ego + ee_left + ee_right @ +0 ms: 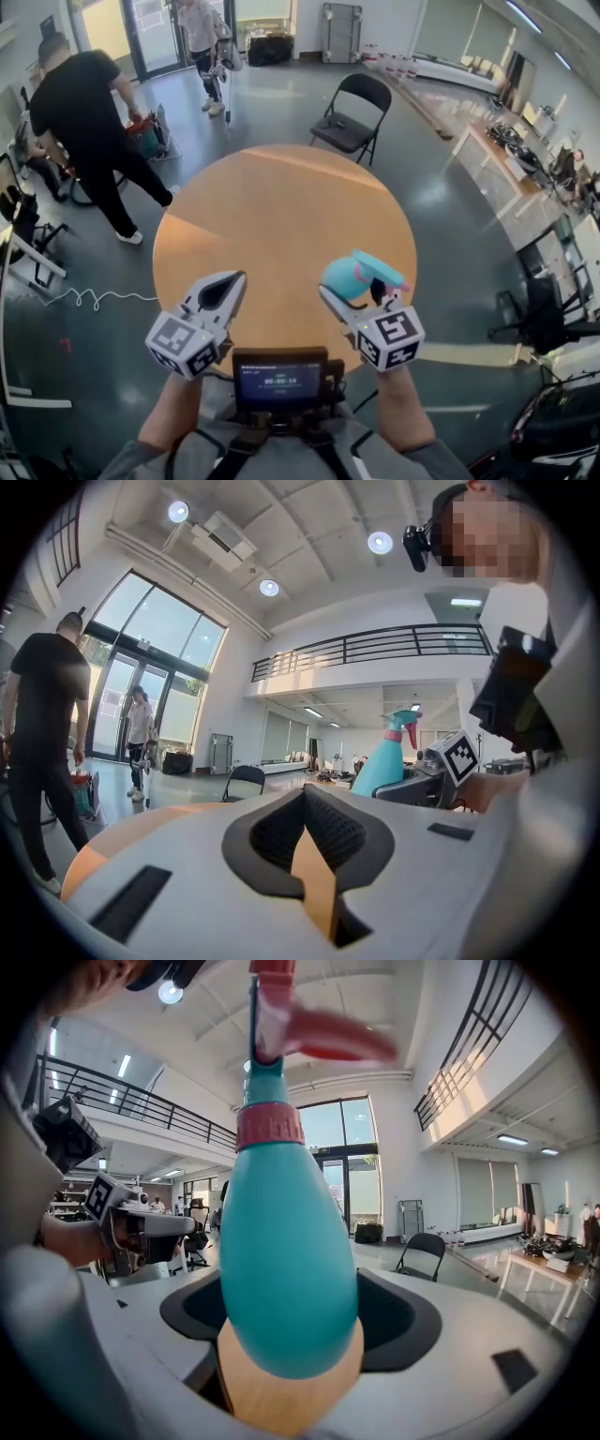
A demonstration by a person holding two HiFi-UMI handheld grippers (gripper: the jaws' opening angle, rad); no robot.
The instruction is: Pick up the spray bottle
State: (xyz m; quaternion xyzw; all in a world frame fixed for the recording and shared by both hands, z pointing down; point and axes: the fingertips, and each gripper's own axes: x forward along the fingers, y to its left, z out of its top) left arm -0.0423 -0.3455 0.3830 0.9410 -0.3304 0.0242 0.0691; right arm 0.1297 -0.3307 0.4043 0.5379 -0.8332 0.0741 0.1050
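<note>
Over the near rim of the round orange-brown wooden table (281, 216): both tongs, side by side, well apart.
Teal plastic spray bottle with pink collar and trigger (289, 1241): sat between the right jaws above the table's near right part, pink head up.
Right gripper (361, 298): closed on the bottle's fat lower body, pads against both flanks.
Left gripper (228, 286): pressed together, nothing between, only a sliver of table seen through the slit.
Long axis: ran upright, crosswise to the jaws.
Nearer hand: right, on the bottle itself; left well off over the table's near left.
Base: looked just clear of the tabletop, as a judgement only; contact could not be ruled out.
Coming move: probably a straight lift away from the table, grip kept low on the body.
Room: bare tabletop all round; black folding chair (354, 117) beyond the table's far rim, person in black (84, 122) off its far left, both well away.
Risk: smooth tapering body liable to slide in the pads if held loosely.
</note>
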